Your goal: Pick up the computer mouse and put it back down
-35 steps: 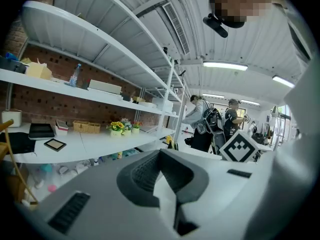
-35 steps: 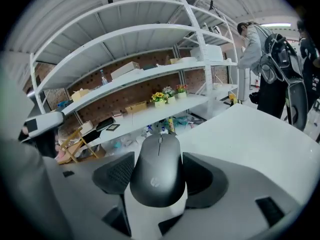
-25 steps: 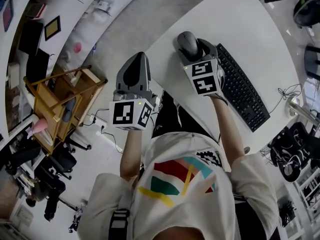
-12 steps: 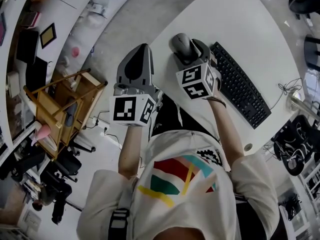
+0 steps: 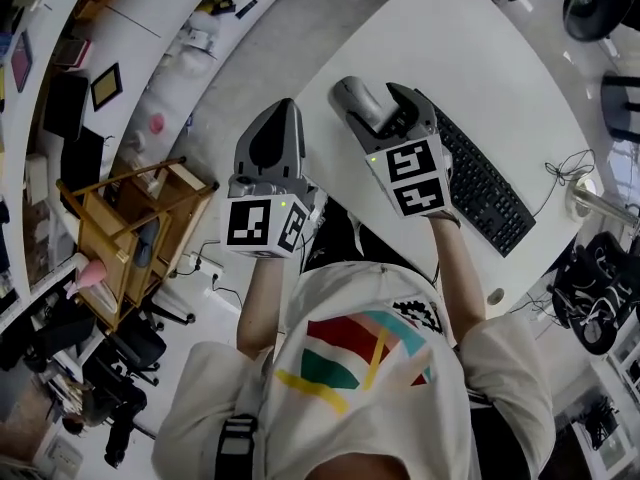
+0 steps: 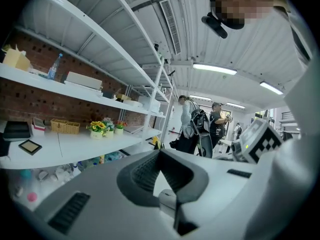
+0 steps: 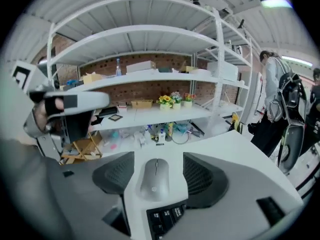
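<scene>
Grey computer mouse (image 5: 354, 96) lies flat on the white desk (image 5: 480, 58) near its curved edge, just beside the keyboard (image 5: 482, 186). It sits between the right gripper's (image 7: 159, 171) spread fingers, untouched on both sides. The left gripper (image 6: 161, 158), fingers pressed together, hangs beyond the desk's edge.

An office-style lab: white shelving (image 7: 150, 75) along a brick wall (image 7: 145, 90), a keyboard (image 5: 485, 183) on a white bench (image 5: 500, 78), swivel chairs (image 5: 138, 340).

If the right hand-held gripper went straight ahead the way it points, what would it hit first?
Most likely the grey computer mouse, lying between the right hand-held gripper's open jaws on the white table.
</scene>
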Demonstrator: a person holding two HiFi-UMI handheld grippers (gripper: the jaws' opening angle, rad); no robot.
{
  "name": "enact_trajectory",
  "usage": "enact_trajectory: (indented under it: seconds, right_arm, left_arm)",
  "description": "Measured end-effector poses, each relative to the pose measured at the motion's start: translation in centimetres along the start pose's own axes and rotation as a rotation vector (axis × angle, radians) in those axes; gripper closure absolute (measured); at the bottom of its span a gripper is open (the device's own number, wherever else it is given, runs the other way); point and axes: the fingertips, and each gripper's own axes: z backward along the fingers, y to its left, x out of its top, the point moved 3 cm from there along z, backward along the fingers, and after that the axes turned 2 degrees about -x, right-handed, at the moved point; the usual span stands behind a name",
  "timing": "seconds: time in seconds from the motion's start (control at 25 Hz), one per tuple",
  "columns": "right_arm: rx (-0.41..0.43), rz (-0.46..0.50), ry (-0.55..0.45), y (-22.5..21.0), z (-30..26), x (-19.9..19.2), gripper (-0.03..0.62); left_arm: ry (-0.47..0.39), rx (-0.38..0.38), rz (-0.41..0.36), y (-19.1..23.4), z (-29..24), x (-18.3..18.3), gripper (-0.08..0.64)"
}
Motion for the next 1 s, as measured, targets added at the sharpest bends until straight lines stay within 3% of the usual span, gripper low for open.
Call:
enact_trajectory:
  seconds: [0.16, 0.32, 0.4, 0.52, 0.76, 0.88, 1.0]
  right_arm:
    - [-0.023, -0.165, -0.138, -2.4, 5.2, 2.1, 0.285]
    - [-0.098, -0.322, -0.275, -4.8, 10.6, 3.2, 0.524]
    - [-0.137, -0.366, -0.333, -5.7, 13.5, 3.0, 0.553]
    - [-0.189, -0.399, -0.418, -7.2, 18.2, 2.2, 0.566]
    - [-0.284, -0.379, -0.533, -8.1, 27.2, 0.4, 0.577]
    - [-0.323, -0.417, -0.582, -9.1, 31.1, -1.6, 0.578]
    - [-0.337, -0.443, -0.609, -9.4, 34.7, -4.3, 0.579]
  left_arm:
    - [-0.027, -0.053, -0.038, -2.9, 0.4, 1.6, 0.515]
    - [-0.059, -0.122, -0.062, -6.2, 0.6, 3.2, 0.515]
    - [-0.080, -0.156, -0.072, -8.2, 0.7, 4.2, 0.515]
    - [-0.113, -0.228, -0.105, -12.2, 0.4, 5.7, 0.515]
    - [-0.162, -0.382, -0.186, -20.3, 1.1, 7.9, 0.515]
    - [-0.166, -0.458, -0.237, -25.3, 1.5, 7.4, 0.515]
    - [-0.159, -0.522, -0.234, -30.1, 2.6, 5.9, 0.515]
